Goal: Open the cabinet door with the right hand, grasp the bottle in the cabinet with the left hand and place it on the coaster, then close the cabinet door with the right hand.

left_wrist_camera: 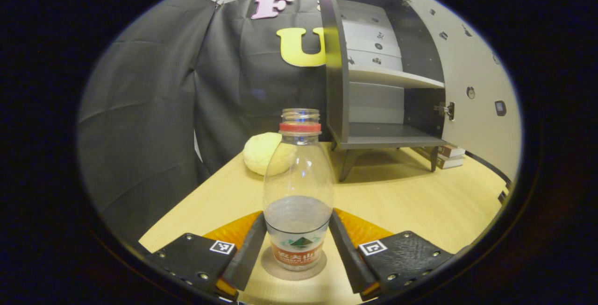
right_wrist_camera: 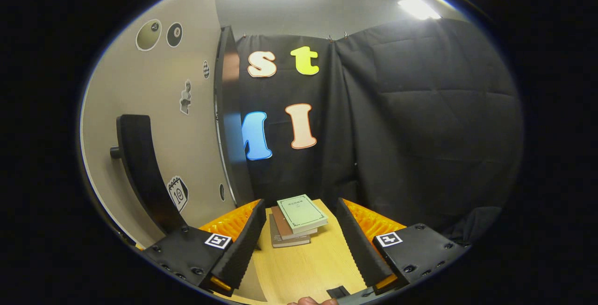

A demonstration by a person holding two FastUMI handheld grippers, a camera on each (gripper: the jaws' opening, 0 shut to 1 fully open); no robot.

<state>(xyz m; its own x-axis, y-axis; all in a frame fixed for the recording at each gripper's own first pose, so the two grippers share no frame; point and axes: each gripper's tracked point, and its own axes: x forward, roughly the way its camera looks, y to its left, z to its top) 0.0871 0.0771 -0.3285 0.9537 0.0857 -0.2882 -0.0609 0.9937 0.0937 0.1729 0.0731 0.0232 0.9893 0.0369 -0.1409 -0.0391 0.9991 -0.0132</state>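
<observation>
- The bottle (left_wrist_camera: pixel 298 193) stands upright on the coaster (left_wrist_camera: pixel 293 270) on the wooden table (left_wrist_camera: pixel 411 197); its long axis is vertical, its uncapped mouth pointing up.
- The left gripper (left_wrist_camera: pixel 297 253) flanks the bottle's base; whether both fingers press it cannot be told.
- Behind stands the cabinet (left_wrist_camera: pixel 373 85), its door (left_wrist_camera: pixel 472 85) swung open, with a pale round object (left_wrist_camera: pixel 261 153) beside it.
- The right gripper (right_wrist_camera: pixel 299 244) is spread wide, holding nothing, near the door (right_wrist_camera: pixel 159 123) and its handle (right_wrist_camera: pixel 135 165); a stack of books (right_wrist_camera: pixel 296 221) lies ahead.

Pale yellow round lump (left_wrist_camera: pixel 263 152) on wooden table (left_wrist_camera: pixel 420 202), left of cabinet. Stack of books (right_wrist_camera: pixel 295 220) on table; stickers (right_wrist_camera: pixel 177 193) on wall.
</observation>
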